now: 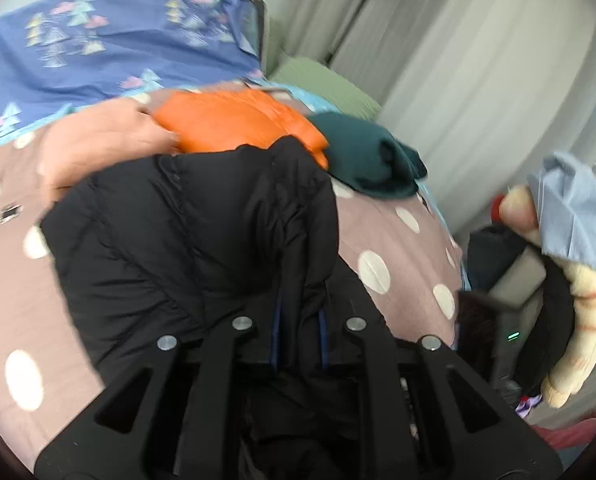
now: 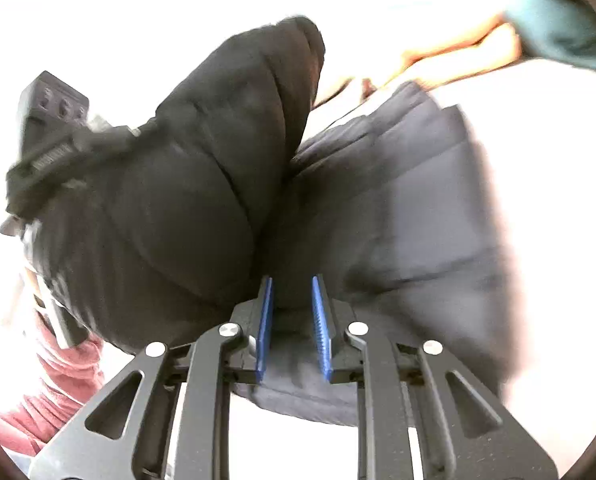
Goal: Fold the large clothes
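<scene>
A black puffer jacket lies bunched on a pink polka-dot bed. My left gripper is shut on a fold of the jacket, the fabric bulging between its blue pads. In the right wrist view the same jacket fills the frame, one part puffed up at left, another spread to the right. My right gripper is shut on a bunched fold of it between its blue pads. The left gripper's body shows at the left edge of that view.
Folded clothes sit behind the jacket: an orange garment, a peach one and a dark green one. A blue patterned pillow lies at the head. Curtains hang at right. A person's hand holds light blue cloth.
</scene>
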{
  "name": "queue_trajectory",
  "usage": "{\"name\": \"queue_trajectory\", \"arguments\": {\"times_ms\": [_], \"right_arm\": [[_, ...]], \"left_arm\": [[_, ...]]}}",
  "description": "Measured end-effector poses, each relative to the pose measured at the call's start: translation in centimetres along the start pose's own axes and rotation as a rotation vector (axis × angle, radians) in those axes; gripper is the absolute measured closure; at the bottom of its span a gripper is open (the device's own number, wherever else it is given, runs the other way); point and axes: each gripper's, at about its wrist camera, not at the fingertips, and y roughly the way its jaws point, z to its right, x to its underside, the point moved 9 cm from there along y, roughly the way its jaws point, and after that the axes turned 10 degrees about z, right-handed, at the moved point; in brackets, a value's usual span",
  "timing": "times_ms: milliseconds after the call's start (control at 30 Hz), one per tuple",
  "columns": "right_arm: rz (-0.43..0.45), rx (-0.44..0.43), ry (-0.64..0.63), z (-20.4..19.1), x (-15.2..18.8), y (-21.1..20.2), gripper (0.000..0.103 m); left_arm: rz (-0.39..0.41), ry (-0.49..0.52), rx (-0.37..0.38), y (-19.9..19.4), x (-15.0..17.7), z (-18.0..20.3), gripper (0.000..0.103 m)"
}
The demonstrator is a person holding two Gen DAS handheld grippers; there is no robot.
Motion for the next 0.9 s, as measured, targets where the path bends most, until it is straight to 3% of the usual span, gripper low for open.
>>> {"name": "queue_trajectory", "arguments": {"times_ms": [100,200,333,400,500,633,700,733,767,800,900], "right_arm": [[0.055,0.044,0.004,1.3,-0.6,-3.0,0.080],[0.082,0.056,-0.003,1.4,-0.2,-5.0,0.062],[0.080,0.040,-0.023,0.4,1.2,-5.9,0.054],[0.073,0.019,-0.036,0.0,1.2,-6.8,0.035],[0.071,0.015,-0.042,-0.2,0.9,-6.4,0.027],[0.079,-0.062,0.032,-1.4,0.5,-6.6,0.027],[0.092,-0.009,-0.001,-1.9,0.6,-7.1,0.027],[0.102,0.061,-0.010,-1.2,0.5,-6.9,0.028],[0.112,0.107,0.002,-1.0,0.8,-7.0,0.042],[0.120,0.141,0.031,-0.3,0.8,-6.9,0.076],[0.089,0.222,0.218,3.8,1.9,-6.3,0.092]], "left_arm": [[-0.057,0.030,0.025,3.9,0.9,2.3,0.087],[-0.120,0.072,0.044,7.7,2.3,3.8,0.076],[-0.188,0.054,0.089,11.2,4.2,4.8,0.070],[-0.194,0.030,0.122,12.0,4.7,5.0,0.068],[-0.174,-0.006,0.172,12.6,4.7,5.3,0.066],[-0.152,-0.038,0.204,13.1,4.5,5.7,0.065],[-0.148,-0.052,0.234,13.4,4.6,6.2,0.065],[-0.147,-0.049,0.240,13.6,4.6,6.4,0.065],[-0.147,-0.043,0.241,13.8,4.7,6.6,0.065],[-0.147,-0.030,0.236,14.0,4.9,6.9,0.065],[-0.131,0.004,0.196,13.2,4.4,7.1,0.066]]}}
